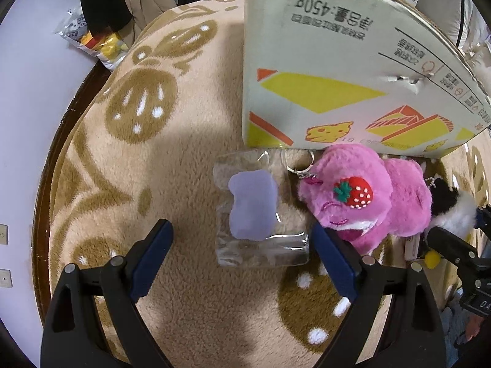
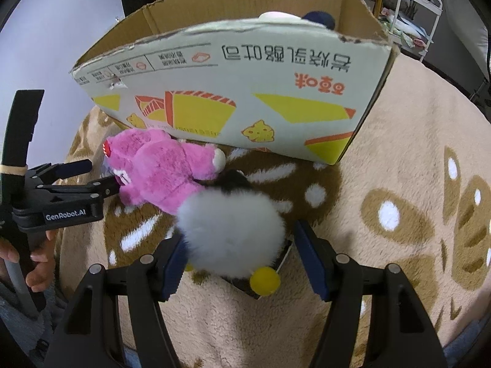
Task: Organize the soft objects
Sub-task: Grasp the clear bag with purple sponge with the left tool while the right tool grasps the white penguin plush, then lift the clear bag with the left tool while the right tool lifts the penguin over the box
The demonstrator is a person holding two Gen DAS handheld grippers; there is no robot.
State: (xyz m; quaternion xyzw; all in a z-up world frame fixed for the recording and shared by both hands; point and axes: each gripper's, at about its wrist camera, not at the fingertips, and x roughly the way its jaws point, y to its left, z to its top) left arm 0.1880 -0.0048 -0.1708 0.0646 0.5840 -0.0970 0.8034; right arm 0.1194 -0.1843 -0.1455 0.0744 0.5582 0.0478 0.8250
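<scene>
A lilac soft toy in a clear plastic packet [image 1: 251, 205] lies flat on the blanket. My left gripper [image 1: 239, 227] hangs open just above it, one finger on each side, touching nothing. A pink plush bear [image 1: 353, 196] with a strawberry patch lies against the cardboard box [image 1: 337, 61]. In the right wrist view my right gripper [image 2: 237, 233] stands open astride a white fluffy plush [image 2: 230, 230] with a yellow ball foot [image 2: 264, 279]. Its left pad brushes the fur and its right pad stands just clear. The pink bear [image 2: 165, 171] touches this plush. My left gripper [image 2: 95, 176] is held by a hand [image 2: 36, 263].
The open box [image 2: 245, 92] has a white and a dark blue soft thing peeking over its near wall. A beige blanket [image 1: 184, 122] with brown patterns covers the round table, whose dark rim [image 1: 46, 199] shows at the left. A snack bag [image 1: 92, 43] lies at the far left.
</scene>
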